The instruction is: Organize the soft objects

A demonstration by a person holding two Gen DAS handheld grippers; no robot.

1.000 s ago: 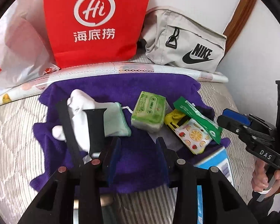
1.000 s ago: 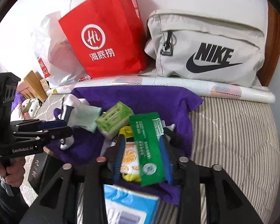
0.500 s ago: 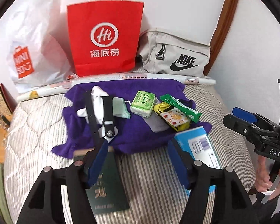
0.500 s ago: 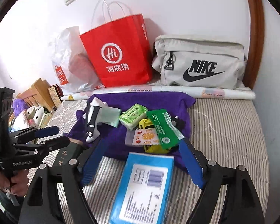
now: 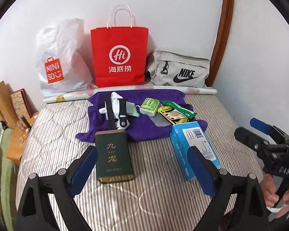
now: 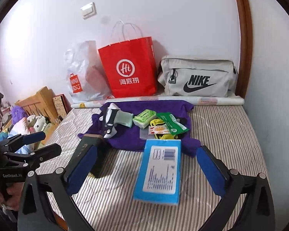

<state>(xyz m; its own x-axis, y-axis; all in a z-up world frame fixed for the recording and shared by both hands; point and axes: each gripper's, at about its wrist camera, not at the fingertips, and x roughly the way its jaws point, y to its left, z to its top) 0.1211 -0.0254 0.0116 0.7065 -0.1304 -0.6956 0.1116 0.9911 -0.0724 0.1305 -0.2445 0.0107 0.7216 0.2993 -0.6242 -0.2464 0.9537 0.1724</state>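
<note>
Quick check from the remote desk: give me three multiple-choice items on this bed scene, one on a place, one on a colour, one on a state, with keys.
1. The dark green box lies:
A. inside the red bag
B. on the striped bedcover, its far end at the purple towel's edge
C. on the grey pouch

2. The towel under the small items is:
A. purple
B. yellow
C. white

3. The left gripper is:
A. shut on the blue box
B. shut on a sock
C. open, holding nothing

Key: 1 B, it rests on the bedcover; 2 A, purple cloth; 3 C, jaws spread wide.
</note>
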